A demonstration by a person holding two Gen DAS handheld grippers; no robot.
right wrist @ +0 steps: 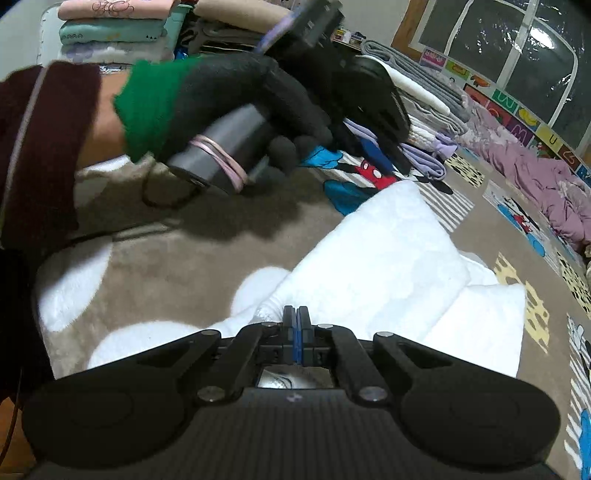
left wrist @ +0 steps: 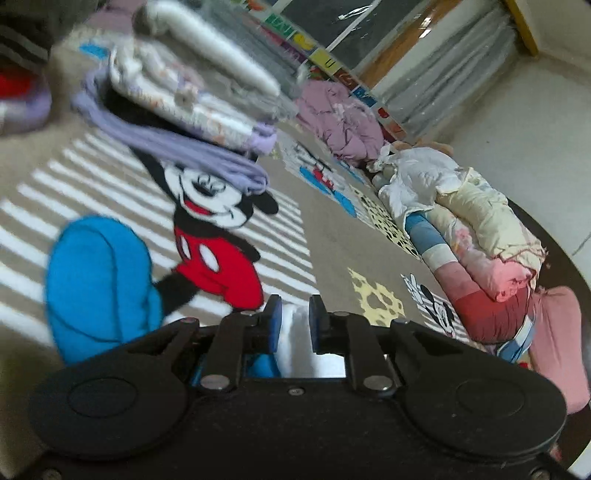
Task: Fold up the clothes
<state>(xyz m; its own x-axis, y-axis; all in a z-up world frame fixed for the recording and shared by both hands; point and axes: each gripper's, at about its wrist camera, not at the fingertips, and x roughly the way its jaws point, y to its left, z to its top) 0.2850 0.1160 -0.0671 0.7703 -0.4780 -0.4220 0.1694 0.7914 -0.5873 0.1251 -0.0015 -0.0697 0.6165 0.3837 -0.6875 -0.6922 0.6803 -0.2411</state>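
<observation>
A white garment lies partly folded on the beige cartoon carpet, with one ridge rising toward my right gripper. That gripper is shut, its blue pads pressed together on the garment's near edge. A hand in a black and green glove holds my left gripper above the carpet, beyond the garment's far end. In the left wrist view my left gripper is open, and a strip of white cloth shows below the gap without being touched.
A stack of folded clothes sits at the far left on lilac fabric. Rolled pink and cream bedding lines the right side, with a lilac heap by the window wall. More folded piles stand behind the hand.
</observation>
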